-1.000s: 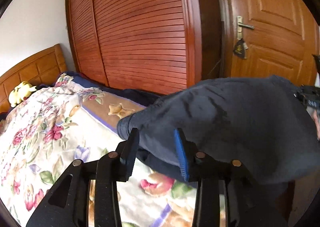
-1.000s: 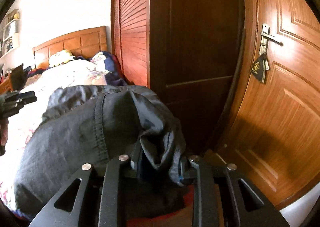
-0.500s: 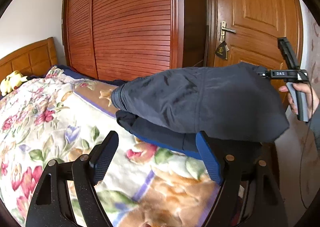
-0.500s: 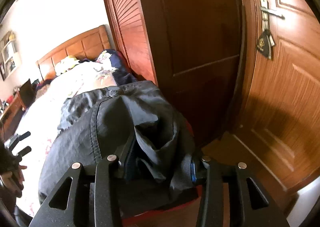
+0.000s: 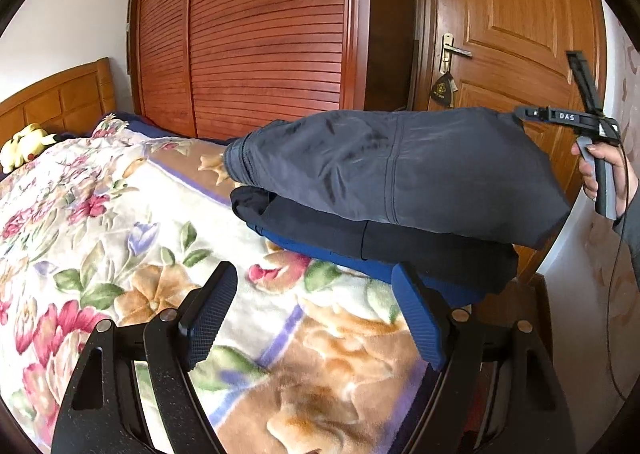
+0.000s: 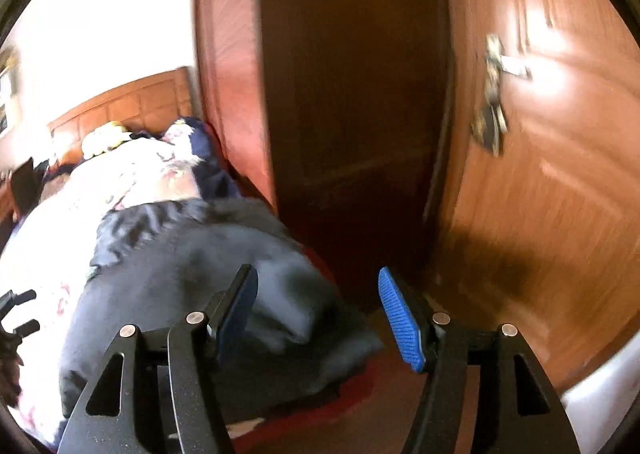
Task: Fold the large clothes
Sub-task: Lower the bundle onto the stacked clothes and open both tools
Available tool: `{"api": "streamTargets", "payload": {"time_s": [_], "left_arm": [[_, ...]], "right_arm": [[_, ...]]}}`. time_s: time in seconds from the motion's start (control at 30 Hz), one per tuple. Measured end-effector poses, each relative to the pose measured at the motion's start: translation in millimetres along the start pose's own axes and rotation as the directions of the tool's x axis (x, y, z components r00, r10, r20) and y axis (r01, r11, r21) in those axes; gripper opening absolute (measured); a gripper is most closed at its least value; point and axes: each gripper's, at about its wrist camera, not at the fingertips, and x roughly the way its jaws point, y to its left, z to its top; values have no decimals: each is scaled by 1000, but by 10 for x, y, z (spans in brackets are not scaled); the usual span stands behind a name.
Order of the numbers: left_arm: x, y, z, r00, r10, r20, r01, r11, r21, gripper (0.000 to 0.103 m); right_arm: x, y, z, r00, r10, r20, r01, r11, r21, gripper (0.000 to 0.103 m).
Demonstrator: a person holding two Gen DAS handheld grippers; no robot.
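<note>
The folded dark grey garment (image 5: 392, 170) lies at the foot end of the bed, on top of a stack of darker folded clothes (image 5: 380, 242), the lowest layer showing blue. The stack rests on the floral blanket (image 5: 120, 222) near the bed's corner, with the garment's far end overhanging the stack toward the door (image 5: 516, 34).

Left gripper (image 5: 316, 318): released. Its jaws stand wide apart over the blanket, short of the stack, with nothing between them; the right-hand blue pad sits just beside the stack's near edge, and contact cannot be confirmed.

Right gripper (image 6: 318, 314): jaws opening, nothing clamped between them. In its own view, which is blurred, the garment (image 6: 192, 278) lies beyond and to the left of the pads. In the left wrist view a hand (image 5: 608, 174) holds this gripper's handle, beyond the garment's overhanging end.

Surroundings: louvred wardrobe doors (image 5: 256, 38) behind the bed, a wooden headboard (image 5: 52, 98), a yellow plush toy (image 5: 24, 144) at the head end.
</note>
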Motion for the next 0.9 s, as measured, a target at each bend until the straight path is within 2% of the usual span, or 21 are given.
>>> {"api": "streamTargets", "payload": {"time_s": [0.1, 0.23, 0.33, 0.4, 0.57, 0.73, 0.9], "left_arm": [[-90, 17, -73, 1000, 7, -3, -7, 1000, -7, 80], [-283, 57, -183, 1000, 24, -3, -24, 999, -21, 80], [-475, 102, -242, 999, 37, 4, -36, 999, -33, 80], [-626, 145, -286, 998, 56, 13, -56, 998, -40, 80], [-1052, 283, -381, 991, 128, 33, -125, 990, -63, 80], [-1454, 439, -488, 977, 208, 36, -204, 974, -93, 80], [-1808, 593, -619, 962, 271, 31, -265, 955, -132, 80]], "right_arm": [[4, 312, 50, 999, 48, 3, -48, 996, -71, 65], [262, 567, -27, 993, 73, -92, -83, 991, -106, 65], [629, 490, -199, 973, 82, -215, -97, 993, -62, 65], [720, 366, -289, 967, 89, -237, -96, 995, -20, 65], [497, 300, -216, 983, 16, -183, -18, 1000, -11, 65], [42, 653, -129, 998, -10, -68, 6, 998, -58, 65], [-290, 1230, -242, 997, 68, -30, -71, 992, -102, 65]]}}
